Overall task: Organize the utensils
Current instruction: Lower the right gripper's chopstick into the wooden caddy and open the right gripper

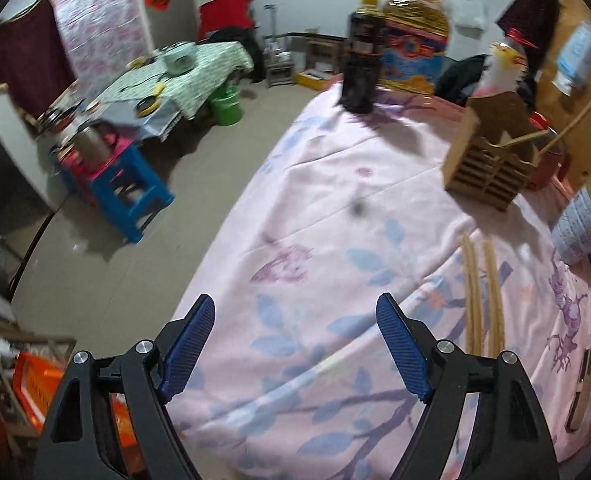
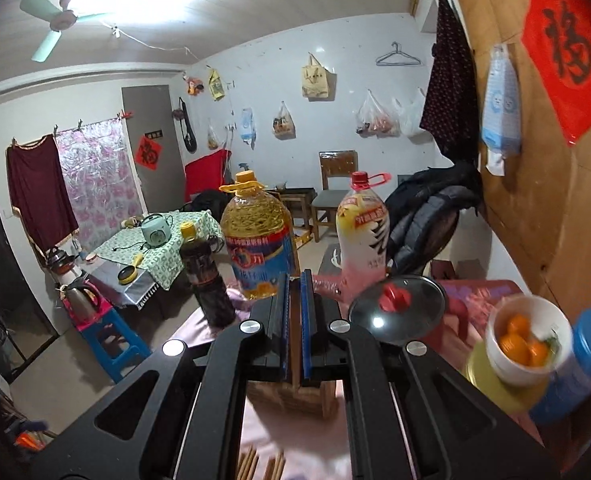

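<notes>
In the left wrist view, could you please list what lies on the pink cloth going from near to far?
left gripper → chopsticks → wooden utensil holder → dark sauce bottle.

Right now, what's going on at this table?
A person with a gripper in each hand is tidying utensils on a table under a pink floral cloth. The left gripper hangs open over the cloth, holding nothing. A pair of chopsticks lies loose on the cloth to its right. The right gripper is closed just above the wooden utensil holder, which already has thin sticks poking out. What it pinches, if anything, is unclear.
</notes>
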Demonstrator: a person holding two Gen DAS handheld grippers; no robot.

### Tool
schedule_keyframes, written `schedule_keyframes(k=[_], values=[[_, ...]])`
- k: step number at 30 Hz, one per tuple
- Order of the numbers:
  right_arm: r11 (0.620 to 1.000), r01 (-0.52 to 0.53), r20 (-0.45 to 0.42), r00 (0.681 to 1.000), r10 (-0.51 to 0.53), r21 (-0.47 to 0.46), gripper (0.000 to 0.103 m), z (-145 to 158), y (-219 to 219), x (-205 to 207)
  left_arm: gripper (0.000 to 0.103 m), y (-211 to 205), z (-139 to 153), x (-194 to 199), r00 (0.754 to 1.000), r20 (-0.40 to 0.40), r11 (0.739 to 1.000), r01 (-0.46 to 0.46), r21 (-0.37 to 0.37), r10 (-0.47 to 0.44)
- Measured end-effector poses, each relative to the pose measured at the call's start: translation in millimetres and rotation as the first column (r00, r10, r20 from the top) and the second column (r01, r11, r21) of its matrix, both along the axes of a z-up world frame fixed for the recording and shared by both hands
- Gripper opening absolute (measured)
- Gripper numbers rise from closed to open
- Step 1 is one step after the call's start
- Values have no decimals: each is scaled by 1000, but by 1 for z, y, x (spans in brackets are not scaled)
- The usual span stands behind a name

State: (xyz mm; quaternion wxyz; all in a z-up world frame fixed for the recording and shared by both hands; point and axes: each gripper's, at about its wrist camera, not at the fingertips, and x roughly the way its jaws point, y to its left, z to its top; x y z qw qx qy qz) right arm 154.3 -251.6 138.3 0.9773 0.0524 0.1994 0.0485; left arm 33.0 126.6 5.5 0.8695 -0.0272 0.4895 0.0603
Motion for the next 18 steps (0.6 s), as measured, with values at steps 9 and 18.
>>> schedule_keyframes(k=[9, 18], values=[[997, 59, -67, 996, -63, -53, 11, -37, 8, 9, 81, 12, -1, -16, 999, -37, 999, -31, -11, 31], [987, 144, -79, 986, -150, -69, 48, -42, -12, -112, 81, -51, -3, 10, 976, 8, 975, 220, -41, -219]])
